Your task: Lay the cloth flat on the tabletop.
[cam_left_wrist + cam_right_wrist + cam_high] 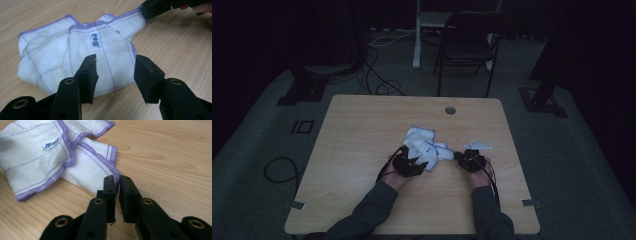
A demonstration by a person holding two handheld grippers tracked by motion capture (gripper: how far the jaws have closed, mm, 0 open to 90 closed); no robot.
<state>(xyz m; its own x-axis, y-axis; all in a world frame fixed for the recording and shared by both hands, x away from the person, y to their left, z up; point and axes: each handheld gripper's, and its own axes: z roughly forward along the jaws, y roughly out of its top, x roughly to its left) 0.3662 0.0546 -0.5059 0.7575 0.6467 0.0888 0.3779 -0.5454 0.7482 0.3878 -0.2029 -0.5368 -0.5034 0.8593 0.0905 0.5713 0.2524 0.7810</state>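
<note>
Cloth (424,146) lies crumpled mid-counter (362,125); right gripper (117,180) is clamped on its hemmed corner, left gripper (115,72) hangs open-jawed and empty, the cloth at its twelve o'clock.

White cloth (75,52), purple-edged; light wooden table (175,42).

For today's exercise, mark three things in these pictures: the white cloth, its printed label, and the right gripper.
White cloth (50,57), left gripper view: quilted middle panel.
Printed label (95,40), left gripper view: label's centre.
Right gripper (118,181), right gripper view: between its tips, pinching the cloth's purple corner.
</note>
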